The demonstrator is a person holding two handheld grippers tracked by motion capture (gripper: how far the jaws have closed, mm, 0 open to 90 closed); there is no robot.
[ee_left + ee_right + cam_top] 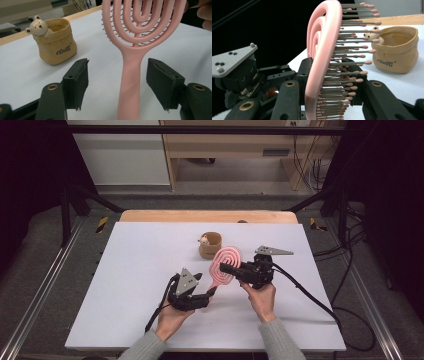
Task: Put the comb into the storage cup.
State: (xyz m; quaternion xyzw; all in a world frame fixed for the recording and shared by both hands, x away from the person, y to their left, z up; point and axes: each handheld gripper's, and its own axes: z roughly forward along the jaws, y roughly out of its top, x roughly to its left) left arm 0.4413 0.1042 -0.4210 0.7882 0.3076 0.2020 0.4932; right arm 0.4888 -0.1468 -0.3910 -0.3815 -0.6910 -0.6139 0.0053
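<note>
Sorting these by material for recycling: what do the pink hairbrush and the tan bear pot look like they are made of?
Hairbrush: likely moulded plastic, smooth and matte, with thin stiff bristles. Bear pot: styled like a crumpled paper bag, but probably ceramic or resin, judging by its faint sheen.

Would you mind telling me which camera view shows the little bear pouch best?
The left gripper view: the bear pouch is close, whole and unobstructed. In the right gripper view the pink brush partly hides it; in the high view it is small and far away.
</note>
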